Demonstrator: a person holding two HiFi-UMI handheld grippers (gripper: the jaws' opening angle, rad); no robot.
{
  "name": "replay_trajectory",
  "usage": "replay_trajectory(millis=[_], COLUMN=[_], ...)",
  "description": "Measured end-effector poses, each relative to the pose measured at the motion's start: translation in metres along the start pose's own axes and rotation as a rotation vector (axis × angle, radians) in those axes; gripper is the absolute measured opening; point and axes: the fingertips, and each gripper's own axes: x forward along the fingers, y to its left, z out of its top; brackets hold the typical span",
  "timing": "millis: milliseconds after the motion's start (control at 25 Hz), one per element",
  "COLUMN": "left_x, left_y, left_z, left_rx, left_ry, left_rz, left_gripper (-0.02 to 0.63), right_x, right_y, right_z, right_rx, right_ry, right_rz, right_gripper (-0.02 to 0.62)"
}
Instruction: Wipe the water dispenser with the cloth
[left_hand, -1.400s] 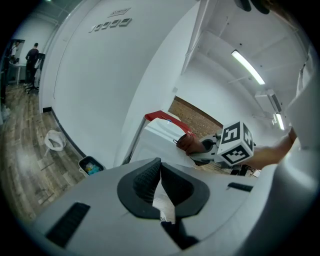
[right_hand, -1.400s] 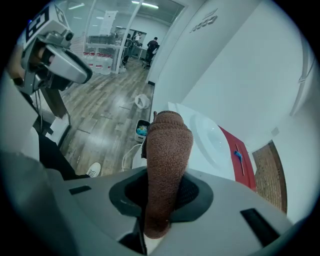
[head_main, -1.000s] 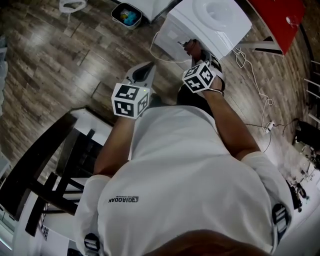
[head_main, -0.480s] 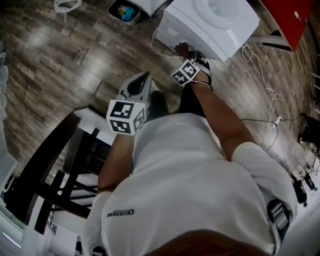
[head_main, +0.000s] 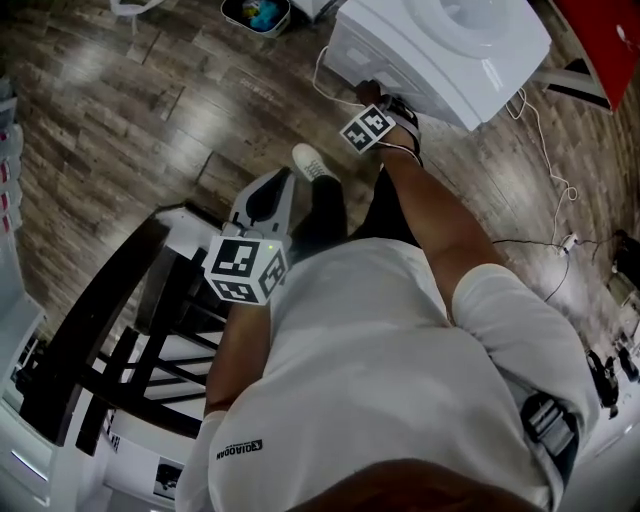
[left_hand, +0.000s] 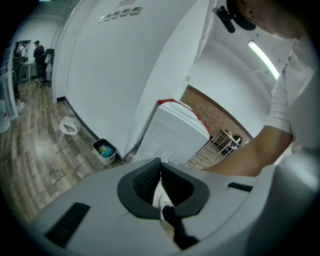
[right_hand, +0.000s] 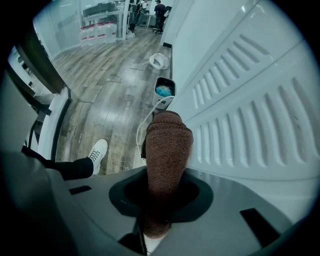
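Head view: wood floor on the left, white water dispenser top right.
Left gripper sits over the floor, jaws together, nothing in them. Right gripper has its jaws clamped on the brown cloth, right at the water dispenser's slatted side panel.

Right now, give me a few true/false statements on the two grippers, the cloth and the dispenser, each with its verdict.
1. The right gripper is shut on a brown knitted cloth. True.
2. The cloth sits beside the louvred panel of the water dispenser. True.
3. The left gripper grips a second cloth. False: its jaws are together with nothing between them.
4. The small bin by the wall is empty. False: blue items lie in it.
5. The person's shoe is black. False: it is a white sneaker.
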Motion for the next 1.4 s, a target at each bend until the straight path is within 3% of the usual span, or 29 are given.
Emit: replay_trajectory(millis=[320,520,600,680,760,920,1000,1280,1400], left_x=[-0.003,-0.006,-0.006,-0.004,-0.004,-0.003,-0.004,-0.011,-0.014], left_y=[0.009,0.009,0.004,-0.001,-0.005,-0.012,-0.018,-0.054,-0.073], left_z=[-0.006,0.004,0.01,0.017,0.022,0.03,0.035,0.051,0.05], left_rx=[-0.009,0.009,0.02,0.033,0.055,0.105,0.112,0.164,0.182], left_ry=[0.01,-0.017,-0.024,-0.033,-0.039,-0.037,-0.046,-0.108,-0.132], left_rz=[0.009,-0.017,-0.035,-0.058,-0.083,-0.117,-0.135,-0.177,-0.174], left_gripper=[0.0,0.001,0.0,0.001,0.002,0.001,0.0,0.0,0.0], right_x=[0.028,-0.001,-0.025,-0.053,-0.079,-0.142,-0.186,-0.36,-0.401], right_y=[0.007,0.012,0.017,0.021,0.024,0.017,0.007,-0.036,-0.042], right_z=[-0.006,-0.003,0.003,0.008,0.005,-0.005,-0.006,-0.01,-0.023], right_rx=[0.007,0.006,0.05,0.158,0.342,0.817,0.961,1.097,1.079], right_ry=[0.047,-0.036,-0.122,-0.211,-0.277,-0.433,-0.554,-1.093,-1.214], right_rz=[0.041,0.079,0.142,0.231,0.327,0.52,0.608,0.859,0.905], right_gripper=[0.071,0.071,0.071,0.071,0.071,0.071,0.071,0.071,0.071])
